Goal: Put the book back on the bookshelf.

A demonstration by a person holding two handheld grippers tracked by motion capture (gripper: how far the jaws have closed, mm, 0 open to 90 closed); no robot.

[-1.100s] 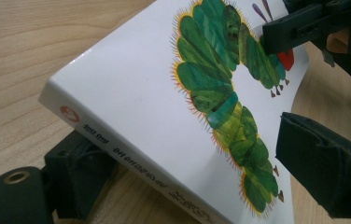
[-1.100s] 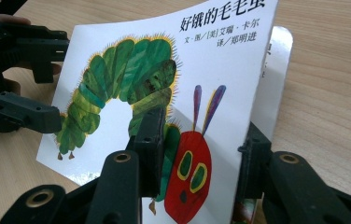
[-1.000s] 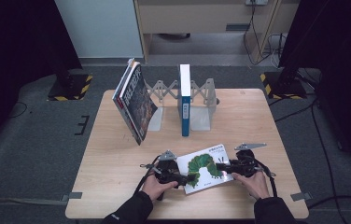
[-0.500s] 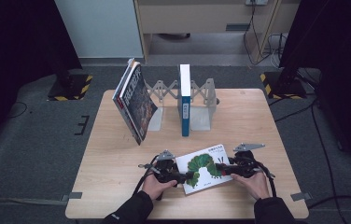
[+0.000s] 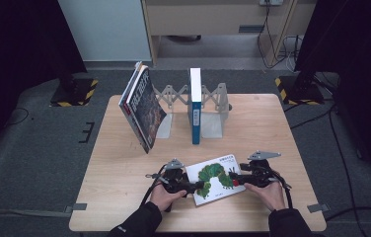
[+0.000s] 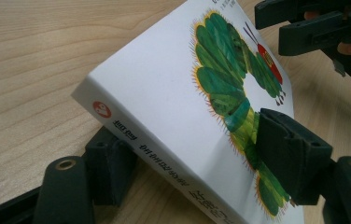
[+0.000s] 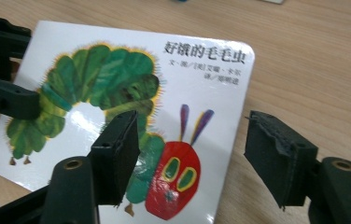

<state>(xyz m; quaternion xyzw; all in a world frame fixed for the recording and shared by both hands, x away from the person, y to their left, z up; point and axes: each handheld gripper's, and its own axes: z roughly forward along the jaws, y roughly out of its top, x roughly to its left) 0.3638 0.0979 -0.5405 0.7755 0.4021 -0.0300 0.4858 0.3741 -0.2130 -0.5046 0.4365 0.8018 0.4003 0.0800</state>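
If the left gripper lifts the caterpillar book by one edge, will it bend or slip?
The caterpillar book probably stays stiff: its spine looks thick, like a board book. Its cover looks glossy, so it may slide between the pads. The left gripper grips only one edge, so the far side may sag downward.

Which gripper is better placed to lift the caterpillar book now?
Left. The left gripper already has one jaw under and one over the white caterpillar picture book, spine edge raised. The right gripper is open above the cover, gripping nothing.
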